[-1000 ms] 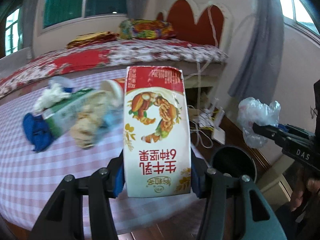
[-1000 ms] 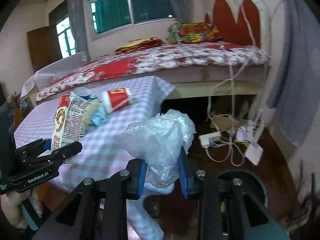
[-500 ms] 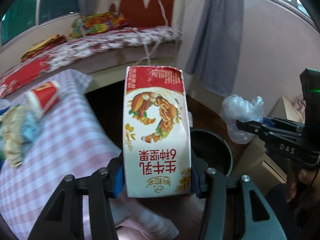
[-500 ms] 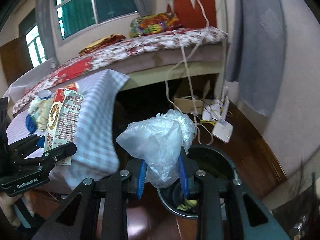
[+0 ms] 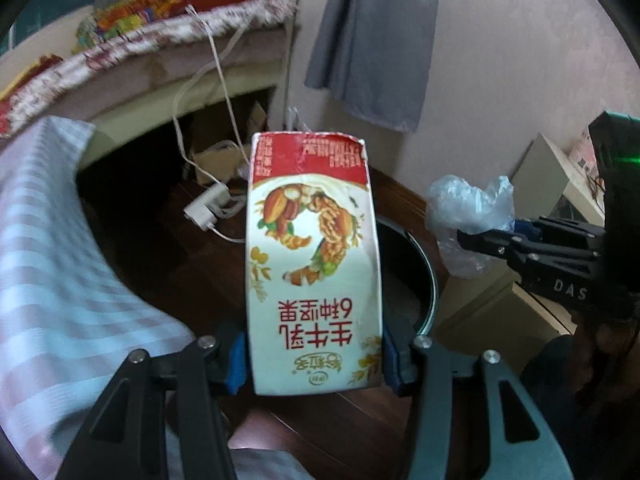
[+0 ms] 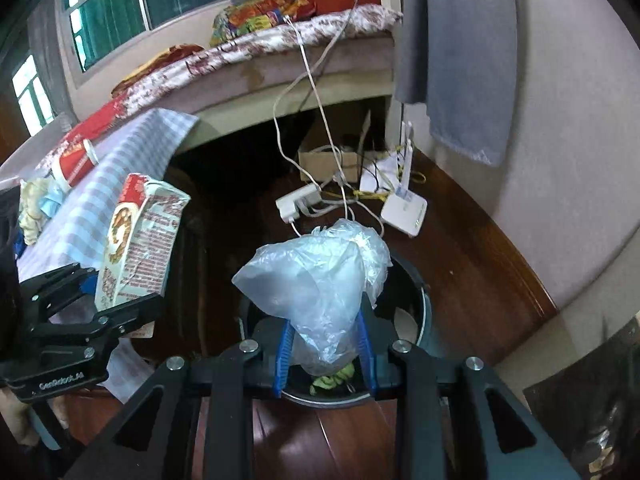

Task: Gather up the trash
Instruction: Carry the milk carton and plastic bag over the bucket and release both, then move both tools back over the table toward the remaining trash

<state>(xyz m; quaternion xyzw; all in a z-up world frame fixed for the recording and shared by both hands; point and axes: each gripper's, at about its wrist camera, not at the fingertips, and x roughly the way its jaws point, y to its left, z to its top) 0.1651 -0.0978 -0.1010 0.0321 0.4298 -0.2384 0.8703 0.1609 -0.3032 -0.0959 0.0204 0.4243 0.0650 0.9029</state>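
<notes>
Left gripper clamps milk carton, seemingly above bin.

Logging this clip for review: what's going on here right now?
A person is collecting trash with both tongs. The left tongs are clamped on a milk carton; the right tongs grip a crumpled plastic bag. Both hang over the dark round bin on the wooden floor, neither released yet.

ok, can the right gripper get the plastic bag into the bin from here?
Probably yes: the right gripper holds the plastic bag right over the open bin, nothing between them.
</notes>
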